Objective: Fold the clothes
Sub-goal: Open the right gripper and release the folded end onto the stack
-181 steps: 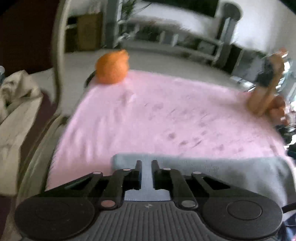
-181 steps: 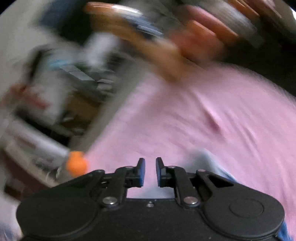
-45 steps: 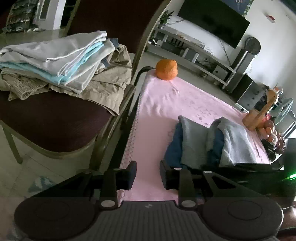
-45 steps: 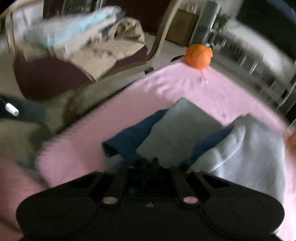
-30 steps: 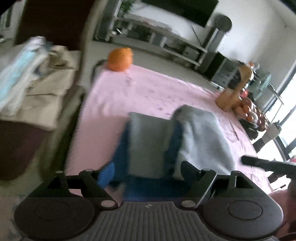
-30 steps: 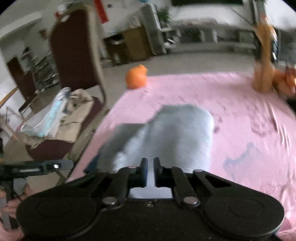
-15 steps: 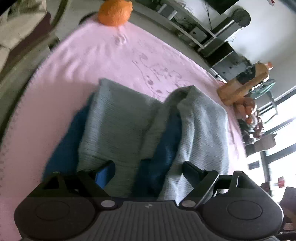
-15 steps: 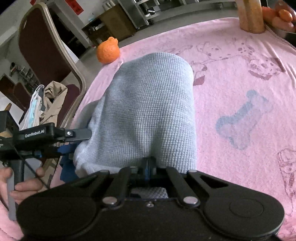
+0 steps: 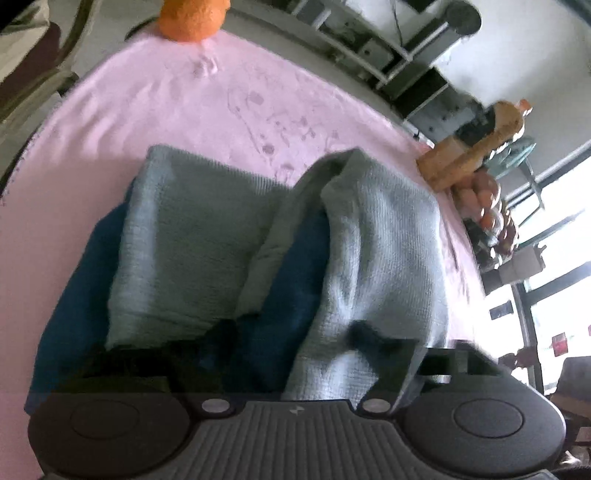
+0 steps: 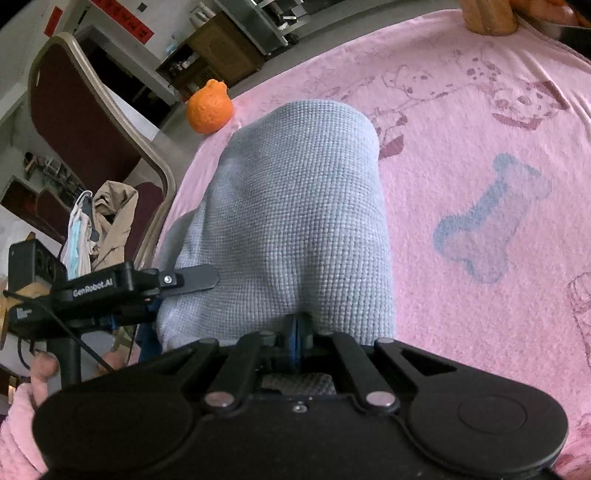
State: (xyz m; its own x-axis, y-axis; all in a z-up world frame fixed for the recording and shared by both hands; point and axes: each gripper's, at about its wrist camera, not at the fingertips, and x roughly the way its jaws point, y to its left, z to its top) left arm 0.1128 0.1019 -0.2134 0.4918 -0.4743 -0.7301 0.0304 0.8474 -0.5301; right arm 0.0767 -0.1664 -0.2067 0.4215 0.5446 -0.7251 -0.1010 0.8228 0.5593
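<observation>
Left wrist view: one grey-blue knitted garment point(image 9: 207, 243) with a dark blue inner side lies bunched in two humps on the one pink blanket point(image 9: 122, 110), near its front edge. The left gripper point(image 9: 291, 332) has its jaws closing, and the near edge of the cloth lies between them; the picture is blurred there, so whether the pads press on it yet I cannot tell. One orange point(image 9: 192, 14) sits at the blanket's far edge. At the right edge stand one tan bottle point(image 9: 476, 147) and a heap of orange fruit point(image 9: 487, 218), too blurred to count.

Right wrist view: the right gripper point(image 10: 295, 332) has its two fingers pressed together, pinching the near hem of the garment point(image 10: 295, 221), which rises in one rounded fold. The left gripper point(image 10: 192, 278) reaches in from the left, one finger touching the cloth's side, with the person's hand point(image 10: 40, 373) on its handle. One chair point(image 10: 74, 110) beside the blanket carries a pile of clothes point(image 10: 107, 221). One blue bone print point(image 10: 487, 218) shows on the blanket
</observation>
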